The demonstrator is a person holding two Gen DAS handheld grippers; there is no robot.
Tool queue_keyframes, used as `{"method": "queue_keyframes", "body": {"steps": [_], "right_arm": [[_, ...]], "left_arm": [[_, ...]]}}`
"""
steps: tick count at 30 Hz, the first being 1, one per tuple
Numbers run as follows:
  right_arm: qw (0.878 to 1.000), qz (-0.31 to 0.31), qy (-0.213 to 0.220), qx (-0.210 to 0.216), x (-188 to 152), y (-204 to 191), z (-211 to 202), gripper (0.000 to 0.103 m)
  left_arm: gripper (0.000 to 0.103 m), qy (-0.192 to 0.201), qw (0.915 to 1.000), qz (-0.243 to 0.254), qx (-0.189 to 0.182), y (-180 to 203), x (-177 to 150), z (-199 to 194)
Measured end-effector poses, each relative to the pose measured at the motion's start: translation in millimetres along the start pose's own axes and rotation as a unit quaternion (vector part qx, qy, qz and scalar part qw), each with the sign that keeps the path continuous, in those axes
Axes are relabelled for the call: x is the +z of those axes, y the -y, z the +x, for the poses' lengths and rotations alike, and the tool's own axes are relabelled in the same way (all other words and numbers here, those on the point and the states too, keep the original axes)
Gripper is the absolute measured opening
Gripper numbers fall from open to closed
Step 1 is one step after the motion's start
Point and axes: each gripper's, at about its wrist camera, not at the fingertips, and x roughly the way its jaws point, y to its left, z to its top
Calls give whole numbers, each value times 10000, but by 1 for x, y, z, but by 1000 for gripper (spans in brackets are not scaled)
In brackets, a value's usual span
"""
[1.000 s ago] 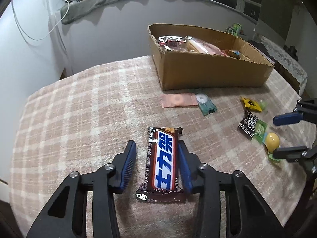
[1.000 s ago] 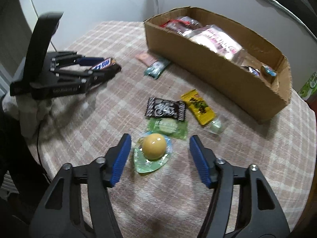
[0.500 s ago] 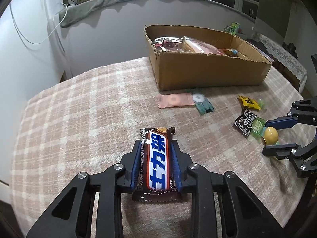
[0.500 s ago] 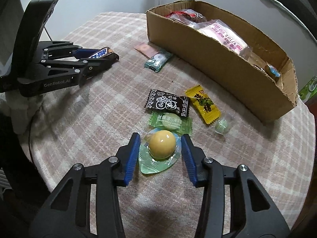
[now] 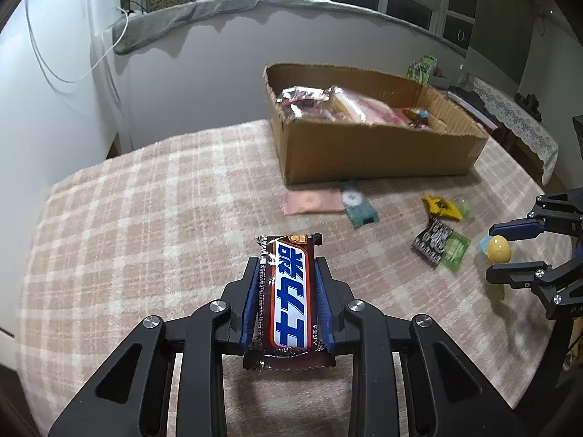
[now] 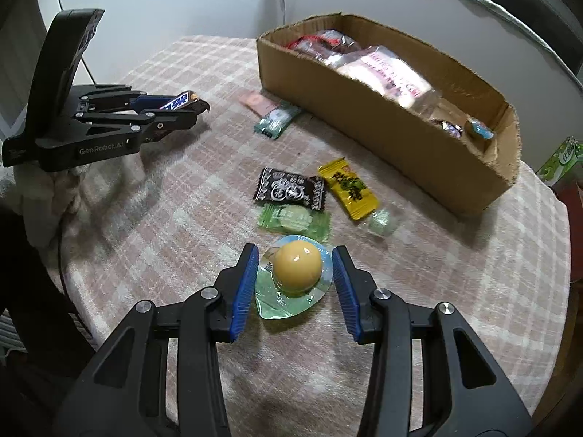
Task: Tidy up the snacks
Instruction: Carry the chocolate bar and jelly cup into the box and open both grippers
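Both tongs are closed on a snack: the left tongs [image 5: 288, 302] hold the chocolate bar [image 5: 291, 302] by its long sides, and its jaws have just been closing onto it; the right tongs [image 6: 293, 284] have also just been closing, and the blue pads now touch the clear rim of the jelly cup [image 6: 295, 276] with its yellow dome. It seems that both snacks are gripped but not yet carried away from the desk [image 5: 145, 218]. The bar wrapper is glossy brown with a blue and white band and has crimped ends; the cup is smooth, round and looks slippery. From the right tongs, at 12 o'clock lies a green candy [image 6: 293, 220], behind it a black sachet [image 6: 289, 191], and at 1 o'clock a yellow packet [image 6: 348, 191] and a small pale sweet [image 6: 382, 222]. At 11 o'clock, near the box, are a teal packet [image 6: 277, 120] and a pink sachet [image 6: 257, 102]. The cardboard box [image 6: 364, 123] at 1 o'clock, rough and torn at the edge, already contains several shiny bags. I judge that part of the work is done, and eight snacks remain outside. A soft checked cloth covers the desk.
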Motion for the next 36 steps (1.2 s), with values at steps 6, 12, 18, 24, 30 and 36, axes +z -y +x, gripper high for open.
{"method": "queue_keyframes", "body": {"steps": [6,12,18,24,30,36], "right_arm": [[9997,15,239,-68,7,9,-22,44],[9981,156,555,-238,26,31,-44,44],[9958,282,764,-423,47,56,-57,44],[9935,358,870,-641,72,80,-54,44],[9915,490,933,-768,95,105,-41,44],[9906,616,853,-875,114,127,-17,44]], "left_arm": [[26,235,9996,-92,-116,5,20,-11],[26,486,9984,-185,-236,12,48,-19],[26,704,9967,-240,-332,26,78,-19],[27,796,9964,-141,-250,40,105,-9],[26,708,9971,-168,-234,41,121,11],[26,656,9973,-238,-212,38,132,27]]}}
